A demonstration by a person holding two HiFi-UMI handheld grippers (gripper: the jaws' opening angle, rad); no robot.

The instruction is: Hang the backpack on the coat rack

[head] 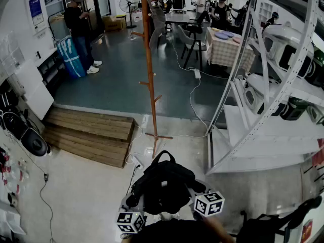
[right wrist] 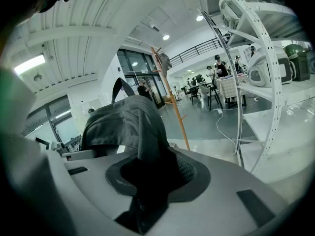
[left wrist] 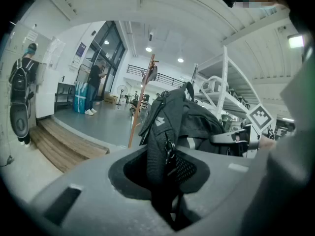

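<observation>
We hold the backpack [head: 163, 184] up between our 2 grippers, low in front of us over the pale floor [head: 81, 186]. The left gripper [left wrist: 167, 178] has its jaws pinched on a black strap [left wrist: 160, 141] at the bag's left side. The right gripper [right wrist: 147, 181] is clamped on dark fabric at its right side. The coat rack [head: 148, 70] stands ahead, well apart from the bag.
</observation>
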